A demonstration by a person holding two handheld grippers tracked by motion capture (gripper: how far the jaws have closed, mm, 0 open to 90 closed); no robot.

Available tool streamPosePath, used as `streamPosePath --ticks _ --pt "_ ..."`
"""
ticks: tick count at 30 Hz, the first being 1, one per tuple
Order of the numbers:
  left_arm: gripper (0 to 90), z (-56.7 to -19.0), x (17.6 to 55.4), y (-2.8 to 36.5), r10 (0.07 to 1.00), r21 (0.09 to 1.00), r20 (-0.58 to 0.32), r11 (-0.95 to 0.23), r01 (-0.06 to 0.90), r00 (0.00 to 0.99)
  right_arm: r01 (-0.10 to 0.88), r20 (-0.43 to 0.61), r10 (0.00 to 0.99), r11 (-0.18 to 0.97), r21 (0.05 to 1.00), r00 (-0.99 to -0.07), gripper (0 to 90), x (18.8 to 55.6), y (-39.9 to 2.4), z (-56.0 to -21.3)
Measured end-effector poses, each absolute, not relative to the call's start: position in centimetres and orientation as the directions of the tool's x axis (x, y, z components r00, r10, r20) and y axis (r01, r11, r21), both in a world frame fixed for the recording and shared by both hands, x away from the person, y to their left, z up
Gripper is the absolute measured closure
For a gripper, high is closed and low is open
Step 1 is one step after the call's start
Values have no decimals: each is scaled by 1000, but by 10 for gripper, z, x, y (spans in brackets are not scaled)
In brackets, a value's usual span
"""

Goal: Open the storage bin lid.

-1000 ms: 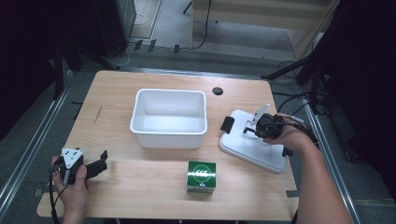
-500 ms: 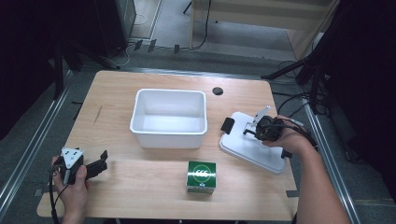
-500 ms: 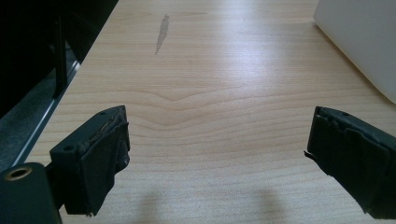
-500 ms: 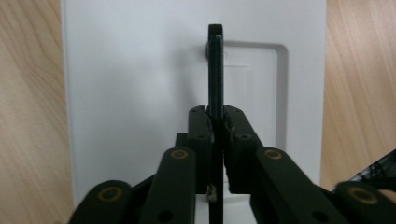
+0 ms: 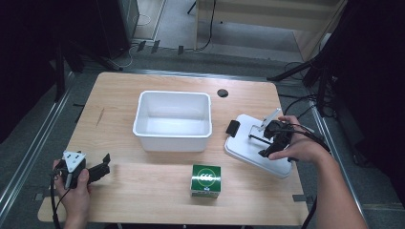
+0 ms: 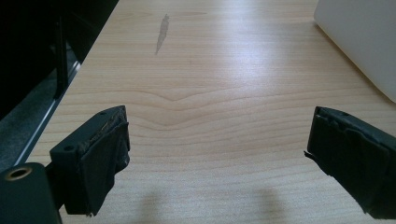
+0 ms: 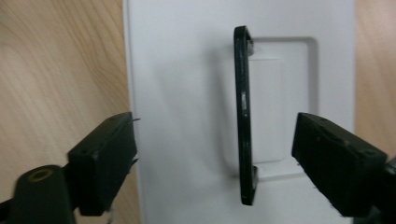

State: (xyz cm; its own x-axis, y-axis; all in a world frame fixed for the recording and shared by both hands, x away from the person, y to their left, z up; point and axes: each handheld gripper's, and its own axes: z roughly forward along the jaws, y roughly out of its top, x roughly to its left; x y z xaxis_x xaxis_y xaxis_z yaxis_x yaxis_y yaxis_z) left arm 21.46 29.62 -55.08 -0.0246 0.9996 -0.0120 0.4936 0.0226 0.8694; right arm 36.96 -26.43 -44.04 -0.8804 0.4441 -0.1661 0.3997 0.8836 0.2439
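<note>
The right gripper (image 7: 215,163), jaws just opened apart, hung over the white lid's (image 5: 248,152) black handle (image 7: 245,121), gripping nothing.

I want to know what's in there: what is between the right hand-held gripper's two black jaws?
In the right gripper view, the white plastic lid's thin black handle stands between them, untouched.

In the high view the right claw (image 5: 261,133) is largely covered by the hand (image 5: 291,145) gripping it, so its jaws cannot be made out there. Below that claw, the white lid (image 7: 187,93) runs off the right claw view's top and bottom edges. Right of the left claw (image 6: 217,154), the white bin (image 6: 359,42) is cut to one corner.
</note>
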Motion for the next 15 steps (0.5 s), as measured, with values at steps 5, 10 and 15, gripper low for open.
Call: streamPosePath --ticks 5,10,15 --pt "63 -551 215 295 1000 870 -9 20 493 -25 373 -188 428 888 267 -884 9 360 -262 -432" --pt "64 -551 214 296 1000 870 -11 20 493 -22 350 -180 405 896 271 -896 0 349 -253 -422" --pt "63 -551 215 296 1000 869 -13 22 494 -22 324 -196 389 899 294 -900 0 341 -243 -415"
